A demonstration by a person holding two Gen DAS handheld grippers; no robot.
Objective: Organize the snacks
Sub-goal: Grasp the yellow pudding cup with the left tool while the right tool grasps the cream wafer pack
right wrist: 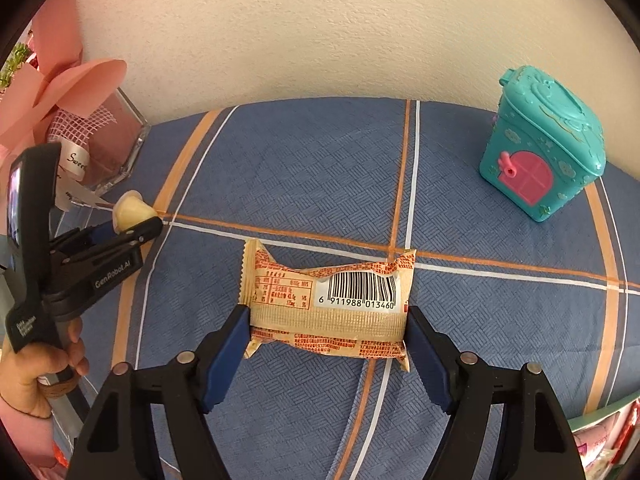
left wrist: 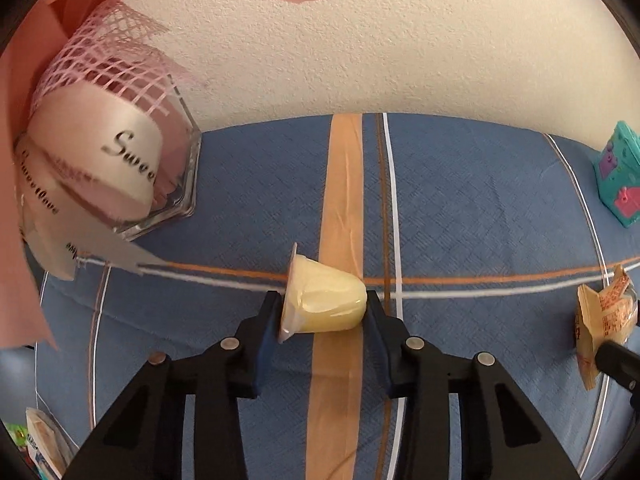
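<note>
A pale yellow jelly cup [left wrist: 328, 300] lies on its side on the blue checked tablecloth [left wrist: 480, 208]. My left gripper [left wrist: 324, 308] is shut on it, one pad against the lid and the other against the base. The right wrist view shows the same cup [right wrist: 130, 210] at the tips of the left gripper [right wrist: 132, 228]. A cream snack packet [right wrist: 328, 300] with red print and a barcode sits between the fingers of my right gripper [right wrist: 326, 320], whose pads press on its two ends. That packet [left wrist: 600, 316] also shows at the right edge of the left wrist view.
A glass vase [left wrist: 176, 184] wrapped in pink paper, mesh and white ribbon stands at the back left by the wall. A teal toy house box [right wrist: 544, 148] stands at the back right. A person's hand [right wrist: 36, 364] holds the left gripper. More snack packs [left wrist: 44, 444] lie at the lower left.
</note>
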